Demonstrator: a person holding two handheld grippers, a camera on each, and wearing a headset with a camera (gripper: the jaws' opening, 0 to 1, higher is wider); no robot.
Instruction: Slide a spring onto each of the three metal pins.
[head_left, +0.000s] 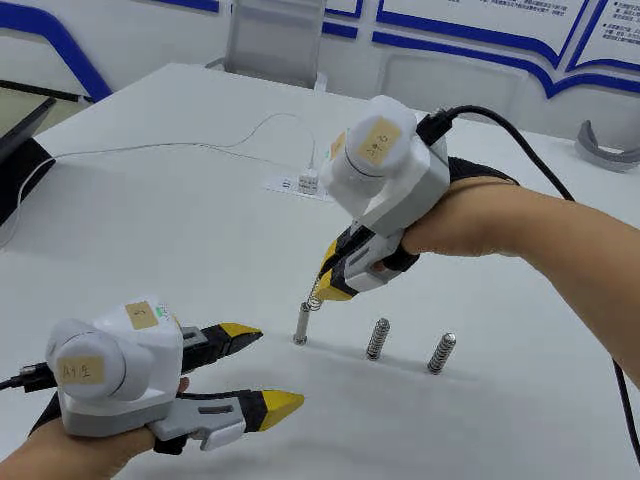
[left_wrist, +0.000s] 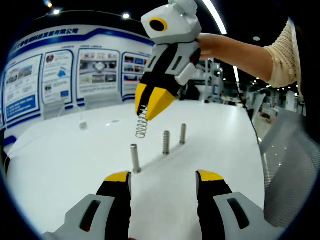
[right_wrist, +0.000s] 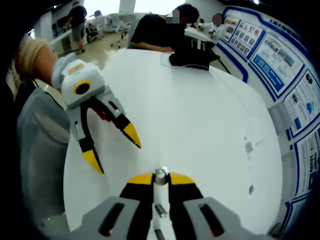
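Note:
Three metal pins stand in a row on the white table (head_left: 150, 230). The left pin (head_left: 301, 324) is bare; the middle pin (head_left: 377, 339) and the right pin (head_left: 441, 353) each carry a spring. My right gripper (head_left: 327, 288) is shut on a small spring (head_left: 314, 298), which hangs just above and slightly right of the bare pin's top. In the left gripper view the spring (left_wrist: 141, 125) dangles over the bare pin (left_wrist: 134, 158). In the right gripper view the spring's end (right_wrist: 161, 175) shows between the shut jaws. My left gripper (head_left: 262, 367) rests low at the front left, open and holding nothing.
A thin white cable runs to a small white connector (head_left: 306, 183) at the table's middle back. A grey chair (head_left: 272, 40) stands behind the table, a dark screen (head_left: 18, 150) at the far left. People sit at another table (right_wrist: 195, 35) beyond.

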